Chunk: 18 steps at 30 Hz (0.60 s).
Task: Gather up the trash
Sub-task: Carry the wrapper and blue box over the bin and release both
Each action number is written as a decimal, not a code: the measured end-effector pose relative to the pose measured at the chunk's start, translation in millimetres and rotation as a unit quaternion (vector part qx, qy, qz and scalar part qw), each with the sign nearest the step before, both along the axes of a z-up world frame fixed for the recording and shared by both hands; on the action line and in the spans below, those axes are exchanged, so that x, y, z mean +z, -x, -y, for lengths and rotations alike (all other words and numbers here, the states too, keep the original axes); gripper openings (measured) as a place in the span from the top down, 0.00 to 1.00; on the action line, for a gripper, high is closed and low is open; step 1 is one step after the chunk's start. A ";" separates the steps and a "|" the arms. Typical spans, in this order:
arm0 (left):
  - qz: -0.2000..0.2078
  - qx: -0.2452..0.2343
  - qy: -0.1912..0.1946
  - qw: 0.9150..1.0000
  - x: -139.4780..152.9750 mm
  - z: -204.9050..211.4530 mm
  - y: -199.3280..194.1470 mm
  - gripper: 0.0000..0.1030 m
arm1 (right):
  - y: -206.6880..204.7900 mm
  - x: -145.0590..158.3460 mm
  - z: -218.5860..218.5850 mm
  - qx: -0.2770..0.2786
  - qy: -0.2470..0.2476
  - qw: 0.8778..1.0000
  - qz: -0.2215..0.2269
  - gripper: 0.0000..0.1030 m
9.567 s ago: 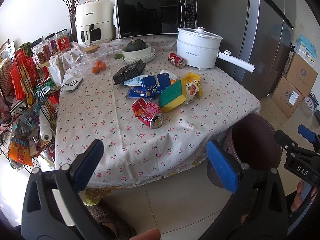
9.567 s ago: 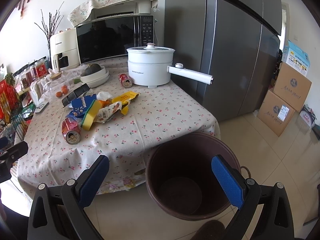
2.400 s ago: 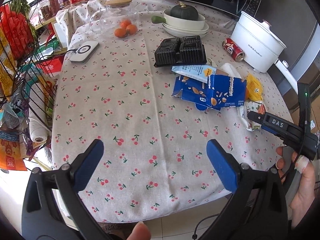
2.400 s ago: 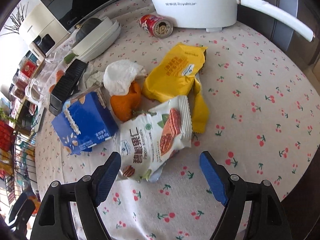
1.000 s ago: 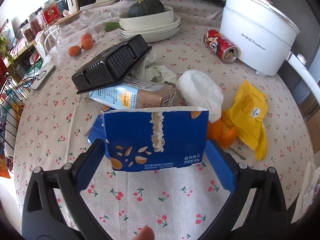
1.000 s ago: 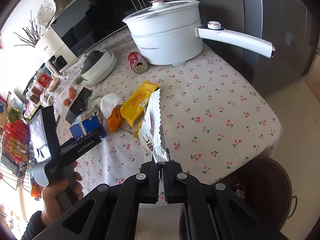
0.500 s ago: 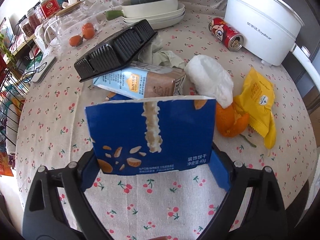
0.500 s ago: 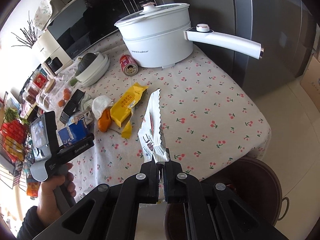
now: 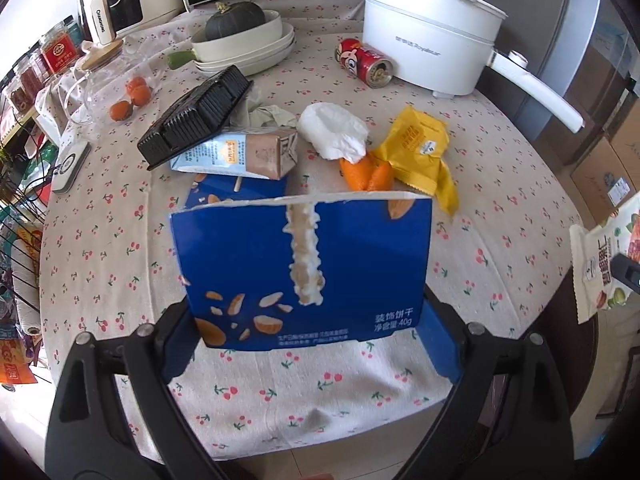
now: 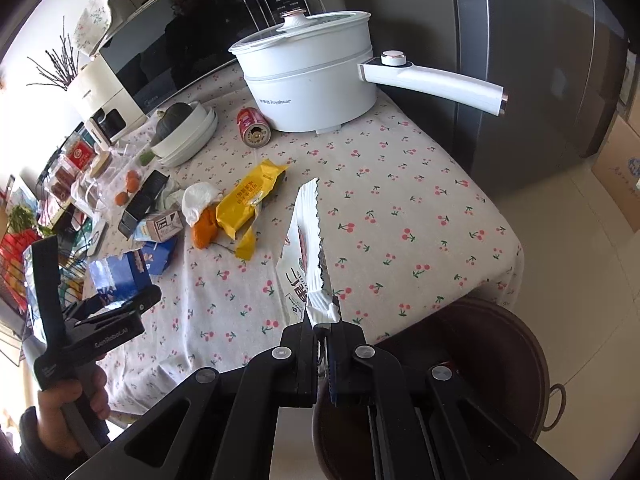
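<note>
My left gripper [image 9: 308, 344] is shut on a torn blue biscuit box [image 9: 304, 268] and holds it above the table; the box also shows in the right wrist view [image 10: 116, 280]. My right gripper [image 10: 322, 332] is shut on a white nut snack bag [image 10: 306, 248], held edge-on near the table's front right edge; the bag shows in the left wrist view [image 9: 600, 264]. A brown trash bin [image 10: 500, 364] stands on the floor below my right gripper. On the table lie a yellow wrapper [image 9: 420, 148], orange peel [image 9: 364, 172], white tissue [image 9: 332, 132], a milk carton [image 9: 240, 152] and a red can [image 9: 368, 64].
A black plastic tray [image 9: 196, 116], stacked bowls with a squash [image 9: 240, 44], a white electric pot [image 9: 428, 28] with a long handle, a microwave [image 10: 192, 52] and a fridge [image 10: 540, 60] stand around. A wire rack [image 9: 16, 200] is at the table's left. Cardboard boxes [image 9: 600, 168] sit on the floor.
My left gripper has closed on the blue box and lifted it toward the camera. My right gripper has carried the snack bag back toward the table edge, above the bin.
</note>
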<state>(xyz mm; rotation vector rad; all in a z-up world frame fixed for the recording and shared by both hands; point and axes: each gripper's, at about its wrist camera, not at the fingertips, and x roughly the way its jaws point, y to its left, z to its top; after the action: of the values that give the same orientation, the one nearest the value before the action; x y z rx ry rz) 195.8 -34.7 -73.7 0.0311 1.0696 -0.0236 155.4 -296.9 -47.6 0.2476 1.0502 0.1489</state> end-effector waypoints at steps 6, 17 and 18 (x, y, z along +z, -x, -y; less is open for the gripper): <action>-0.006 -0.034 0.016 0.999 7.1 6.5 22.2 0.09 | 19.1 -3.2 7.8 0.005 0.010 1.000 -0.004 0.96; -0.022 -0.093 0.042 0.995 11.5 39.6 54.5 0.09 | 62.0 -20.5 40.7 -0.008 0.020 0.999 -0.024 0.95; -0.022 -0.096 0.042 0.994 12.2 44.1 56.6 0.09 | 65.1 -22.6 45.3 -0.010 0.022 0.999 -0.027 0.95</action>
<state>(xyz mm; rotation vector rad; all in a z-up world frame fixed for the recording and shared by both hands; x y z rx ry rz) 139.2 -78.8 -61.5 0.0577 1.1056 -0.2439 90.3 -342.3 -70.3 0.2223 1.1024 0.1012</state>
